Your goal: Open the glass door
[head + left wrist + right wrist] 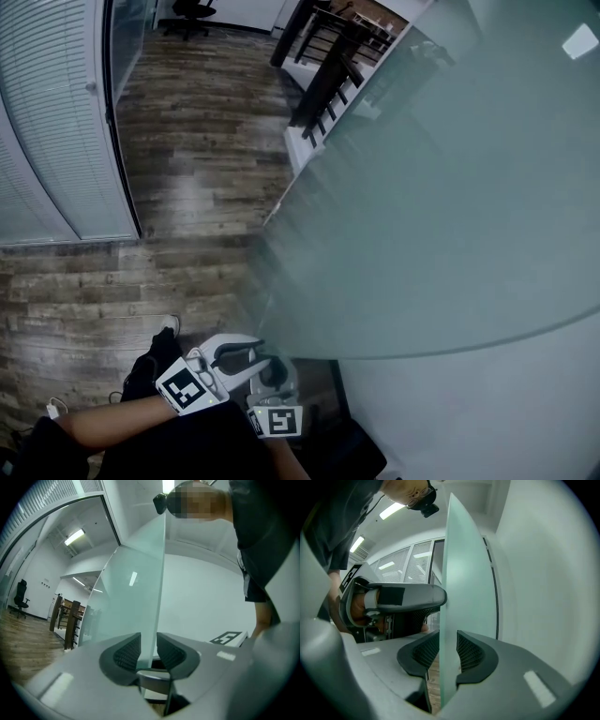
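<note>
The frosted glass door (441,206) stands ajar, and its free vertical edge comes down to both grippers at the bottom of the head view. My left gripper (270,361) takes that edge from the left. In the left gripper view the pane (136,588) fills the gap of the left gripper (149,648), with both ribbed pads against it. My right gripper (278,380) sits just below, beside it. In the right gripper view the door's edge (464,573) runs through the right gripper (447,651), pads on both faces. The left gripper (393,597) shows beyond the glass.
Wood-plank floor (197,141) stretches beyond the doorway. A partition with white slatted blinds (56,131) lines the left side, and a dark railing (323,75) stands further back. A black office chair (187,14) is at the far end. A white wall (487,412) lies to the right.
</note>
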`<state>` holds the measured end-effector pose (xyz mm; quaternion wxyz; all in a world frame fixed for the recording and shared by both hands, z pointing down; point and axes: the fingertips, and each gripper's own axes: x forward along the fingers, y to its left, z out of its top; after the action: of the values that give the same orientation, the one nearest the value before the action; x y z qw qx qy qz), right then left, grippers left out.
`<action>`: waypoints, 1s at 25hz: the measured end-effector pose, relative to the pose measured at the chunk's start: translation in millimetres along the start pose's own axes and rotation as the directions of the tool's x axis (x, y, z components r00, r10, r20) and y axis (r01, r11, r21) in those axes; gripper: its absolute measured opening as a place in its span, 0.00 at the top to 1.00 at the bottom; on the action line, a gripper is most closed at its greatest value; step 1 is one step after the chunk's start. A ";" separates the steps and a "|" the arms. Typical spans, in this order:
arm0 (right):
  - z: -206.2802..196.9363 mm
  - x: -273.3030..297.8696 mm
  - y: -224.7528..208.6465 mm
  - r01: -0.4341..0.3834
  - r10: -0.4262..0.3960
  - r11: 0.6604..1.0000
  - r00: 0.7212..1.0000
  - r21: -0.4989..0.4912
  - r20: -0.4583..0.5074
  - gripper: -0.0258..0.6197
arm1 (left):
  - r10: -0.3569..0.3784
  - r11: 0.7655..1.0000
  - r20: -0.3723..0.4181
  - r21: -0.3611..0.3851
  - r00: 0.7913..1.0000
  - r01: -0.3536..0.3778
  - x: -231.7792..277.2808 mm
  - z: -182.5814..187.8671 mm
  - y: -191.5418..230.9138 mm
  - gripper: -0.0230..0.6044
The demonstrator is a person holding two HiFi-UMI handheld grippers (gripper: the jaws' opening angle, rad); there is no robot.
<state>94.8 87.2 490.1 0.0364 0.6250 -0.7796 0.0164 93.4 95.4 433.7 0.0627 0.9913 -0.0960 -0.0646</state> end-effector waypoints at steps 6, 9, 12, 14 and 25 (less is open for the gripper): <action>-4.3 -10.8 -9.5 0.045 -0.045 0.999 0.999 -0.003 -0.003 0.80 | -0.014 1.000 0.005 -0.009 1.000 0.014 -3.4 -5.1 2.5 0.87; -7.4 -14.6 -14.1 0.075 -0.075 0.997 0.997 0.017 -0.010 0.80 | -0.026 1.000 0.002 -0.011 1.000 0.026 -3.0 -4.6 9.6 0.91; -6.9 -21.2 -21.6 0.110 -0.110 0.994 0.994 0.029 0.001 0.81 | -0.048 0.999 -0.008 0.005 0.999 0.048 2.3 -6.6 8.9 0.93; -6.8 -25.5 -28.1 0.130 -0.131 0.991 0.991 0.023 0.008 0.82 | -0.060 0.998 -0.010 0.002 0.998 0.060 7.3 -8.6 7.3 0.95; -15.7 -52.7 -52.7 0.300 -0.299 0.952 0.954 0.058 -0.024 0.86 | -0.182 0.982 -0.045 -0.052 0.982 0.180 28.2 -25.1 -5.7 0.96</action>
<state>158.2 128.1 500.7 0.0251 0.7368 -0.6745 0.0390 125.5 98.2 454.3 0.0828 0.9954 -0.0024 -0.0475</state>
